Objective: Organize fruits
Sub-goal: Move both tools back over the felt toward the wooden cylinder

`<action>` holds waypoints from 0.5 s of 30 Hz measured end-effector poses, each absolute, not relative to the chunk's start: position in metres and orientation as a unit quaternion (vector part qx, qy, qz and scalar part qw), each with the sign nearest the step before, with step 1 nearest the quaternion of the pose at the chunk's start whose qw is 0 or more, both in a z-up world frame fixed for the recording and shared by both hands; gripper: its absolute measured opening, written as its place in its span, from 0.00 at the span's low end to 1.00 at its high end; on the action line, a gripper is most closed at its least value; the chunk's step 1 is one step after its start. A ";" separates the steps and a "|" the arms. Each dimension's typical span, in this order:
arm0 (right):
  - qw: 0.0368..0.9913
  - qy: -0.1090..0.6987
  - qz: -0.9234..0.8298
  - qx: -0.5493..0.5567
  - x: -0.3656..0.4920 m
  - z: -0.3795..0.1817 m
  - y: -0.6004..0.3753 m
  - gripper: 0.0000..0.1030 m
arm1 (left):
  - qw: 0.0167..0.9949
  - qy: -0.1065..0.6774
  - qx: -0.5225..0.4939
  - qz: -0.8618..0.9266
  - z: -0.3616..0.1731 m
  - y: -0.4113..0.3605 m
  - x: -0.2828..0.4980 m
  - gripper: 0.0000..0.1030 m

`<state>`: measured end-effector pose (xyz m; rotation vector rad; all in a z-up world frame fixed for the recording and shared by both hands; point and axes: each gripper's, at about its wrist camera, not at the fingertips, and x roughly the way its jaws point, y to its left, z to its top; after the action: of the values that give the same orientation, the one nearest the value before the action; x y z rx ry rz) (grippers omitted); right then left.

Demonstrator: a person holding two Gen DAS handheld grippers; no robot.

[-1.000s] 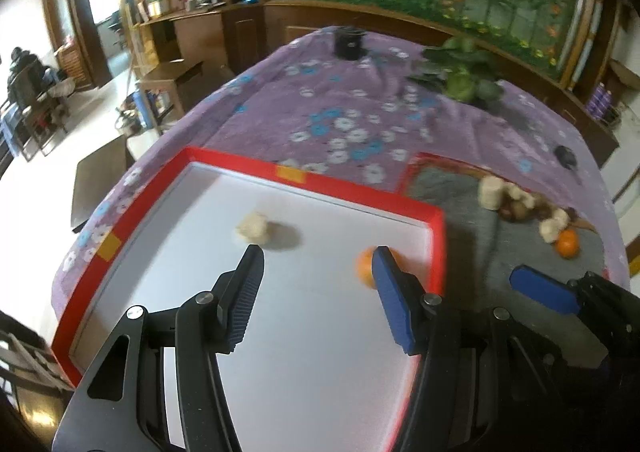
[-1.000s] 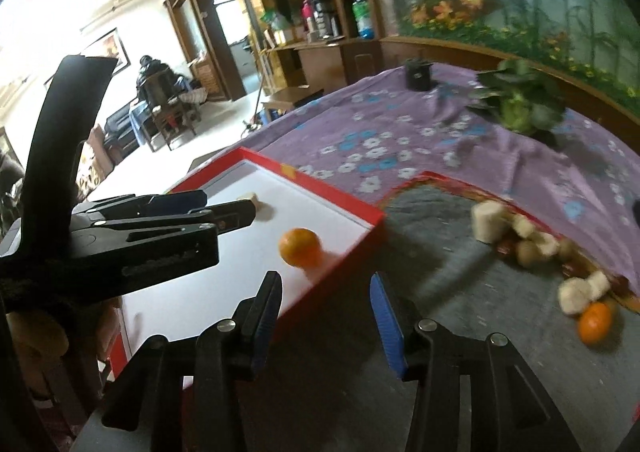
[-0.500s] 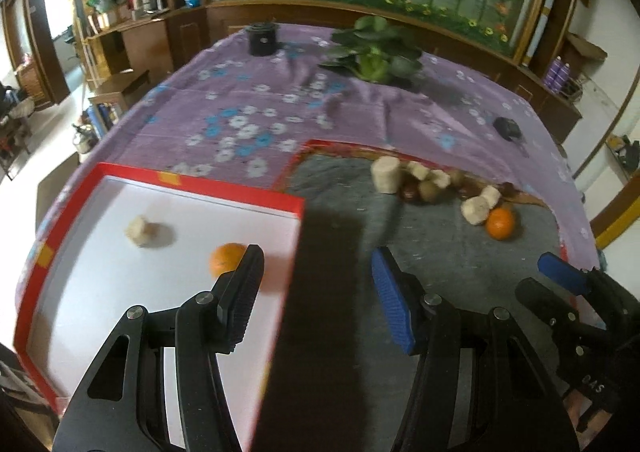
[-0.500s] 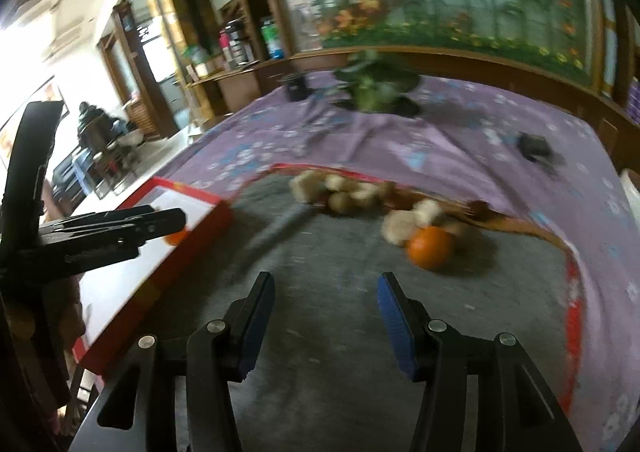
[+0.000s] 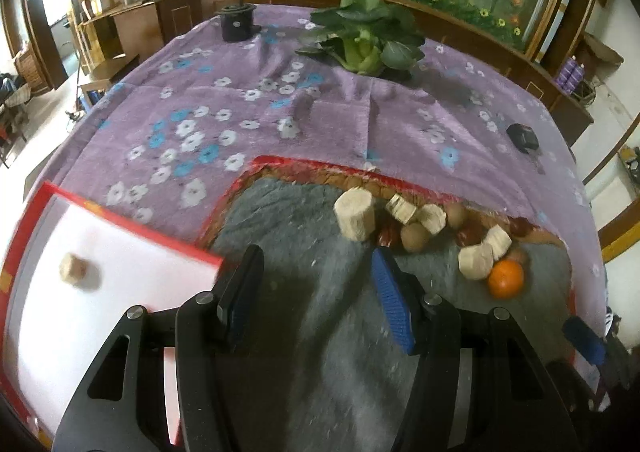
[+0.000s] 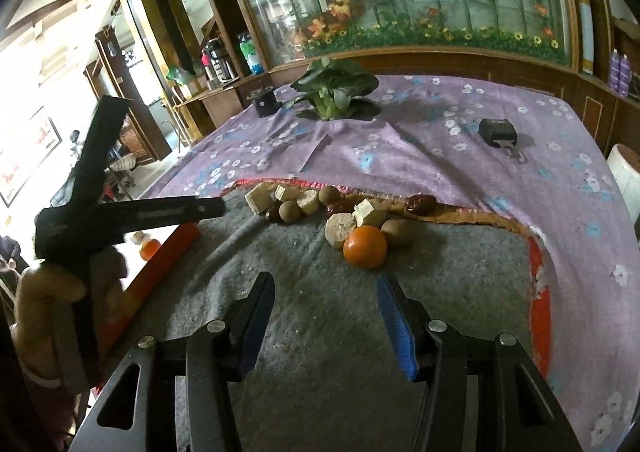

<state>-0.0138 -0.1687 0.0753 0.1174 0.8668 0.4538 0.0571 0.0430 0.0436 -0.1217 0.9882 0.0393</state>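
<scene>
An orange (image 6: 365, 246) lies on the grey mat (image 6: 304, 284) at the near edge of a heap of pale chunks (image 6: 340, 227), brown round fruits (image 6: 289, 210) and red dates (image 6: 421, 203). My right gripper (image 6: 326, 292) hovers just short of that orange, open and empty. My left gripper (image 5: 316, 268) is open and empty over the mat, between the heap (image 5: 416, 228) and the red-rimmed white tray (image 5: 132, 230). The tray holds one pale chunk (image 5: 73, 269) and a second orange (image 6: 150, 248).
A purple flowered cloth (image 5: 248, 119) covers the table. At the back stand a leafy green vegetable (image 5: 362, 39) and a black pot (image 5: 238, 21); a small black device (image 6: 498, 131) lies at the right. A white cylinder (image 6: 624, 179) stands at the right edge.
Both grippers have swung right, away from the white tray and over the grey mat toward the heap. The right jaws stand slightly wider. One orange stays in the tray.
</scene>
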 end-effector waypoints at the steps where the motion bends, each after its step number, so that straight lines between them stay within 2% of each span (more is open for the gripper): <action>1: 0.880 0.416 0.220 0.059 -0.013 0.075 -0.170 0.50 | 0.877 0.477 -0.055 0.023 0.040 0.041 0.062 0.55; 15: 0.871 0.425 0.234 0.072 0.003 0.061 -0.175 0.50 | 0.872 0.480 -0.096 0.016 0.015 0.040 0.099 0.55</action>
<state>0.0026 -0.1747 0.0607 0.1507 0.8890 0.4884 0.0985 0.0398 0.0155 -0.2011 1.0029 0.0339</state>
